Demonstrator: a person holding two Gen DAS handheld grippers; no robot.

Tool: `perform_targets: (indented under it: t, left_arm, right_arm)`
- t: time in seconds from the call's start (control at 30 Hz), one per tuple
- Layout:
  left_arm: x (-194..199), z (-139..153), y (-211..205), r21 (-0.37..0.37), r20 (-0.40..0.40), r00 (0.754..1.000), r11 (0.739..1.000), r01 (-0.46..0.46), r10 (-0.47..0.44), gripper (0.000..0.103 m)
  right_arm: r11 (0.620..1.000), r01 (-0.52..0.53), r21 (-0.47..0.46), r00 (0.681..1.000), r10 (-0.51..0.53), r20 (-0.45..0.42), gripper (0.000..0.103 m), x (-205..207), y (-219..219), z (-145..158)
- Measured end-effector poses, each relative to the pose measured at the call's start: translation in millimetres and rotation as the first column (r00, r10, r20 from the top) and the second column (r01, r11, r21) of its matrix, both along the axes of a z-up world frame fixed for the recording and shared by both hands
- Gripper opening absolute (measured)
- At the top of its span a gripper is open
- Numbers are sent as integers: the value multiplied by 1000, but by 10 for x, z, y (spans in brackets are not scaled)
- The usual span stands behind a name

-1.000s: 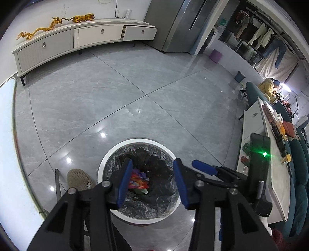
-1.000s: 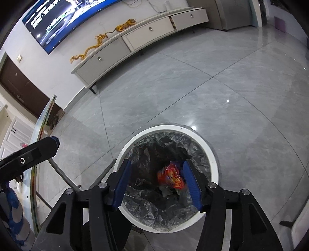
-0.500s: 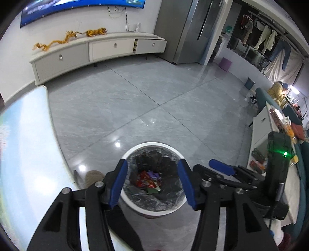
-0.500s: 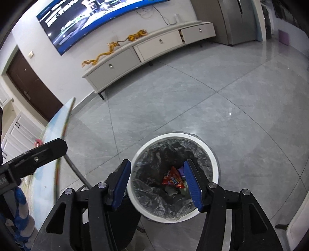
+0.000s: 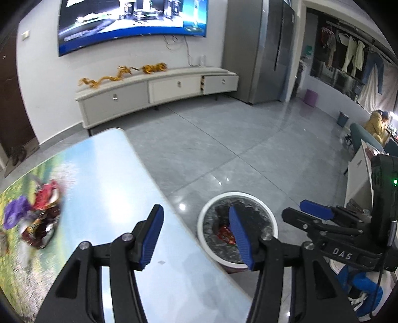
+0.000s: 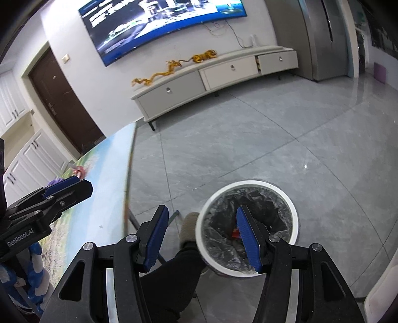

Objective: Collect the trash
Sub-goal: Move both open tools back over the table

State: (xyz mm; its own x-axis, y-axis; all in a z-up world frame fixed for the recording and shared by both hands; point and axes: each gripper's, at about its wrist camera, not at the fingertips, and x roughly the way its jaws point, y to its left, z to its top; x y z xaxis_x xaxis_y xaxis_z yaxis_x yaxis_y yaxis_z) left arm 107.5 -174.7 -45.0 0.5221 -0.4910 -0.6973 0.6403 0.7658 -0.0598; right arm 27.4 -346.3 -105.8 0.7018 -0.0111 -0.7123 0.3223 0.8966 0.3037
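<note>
Left gripper (image 5: 196,236) and right gripper (image 6: 202,237): jaws apart, nothing held. Trash (image 5: 37,221) (red, purple wrappers) lies on table (image 5: 104,179), far-left of left gripper. Bin (image 6: 248,196) on floor just beside table edge, w/ red wrapper (image 5: 226,233) inside. TV cabinet (image 5: 159,92) along far wall.

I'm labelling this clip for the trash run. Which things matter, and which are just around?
Job:
wrappers on the table
bin
left gripper, right gripper, both open

Around:
TV
cabinet
fridge
purple stool
</note>
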Motion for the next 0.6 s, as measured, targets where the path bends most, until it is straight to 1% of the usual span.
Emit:
perform_targets:
  t: [0.03, 0.07, 0.23, 0.47, 0.6]
  left_arm:
    - [-12, 27, 72, -7, 10, 1000, 1000, -10, 10, 66]
    - [-33, 68, 170, -16, 27, 999, 1000, -24, 24, 70]
    - [-129, 226, 568, -48, 83, 993, 996, -74, 78, 70]
    - [-229, 395, 1124, -94, 145, 976, 985, -148, 161, 71]
    - [-233, 457, 1418, -131, 154, 967, 974, -182, 202, 71]
  right_arm:
    - [1000, -6, -6, 1000, 6, 2, 57, -2, 48, 33]
    - [1000, -14, -15, 1000, 15, 6, 58, -1, 112, 75]
    - [997, -59, -50, 998, 60, 18, 59, 16, 396, 240]
    - [987, -123, -99, 991, 127, 35, 59, 65, 852, 446]
    - [979, -158, -132, 986, 164, 35, 59, 106, 1123, 551]
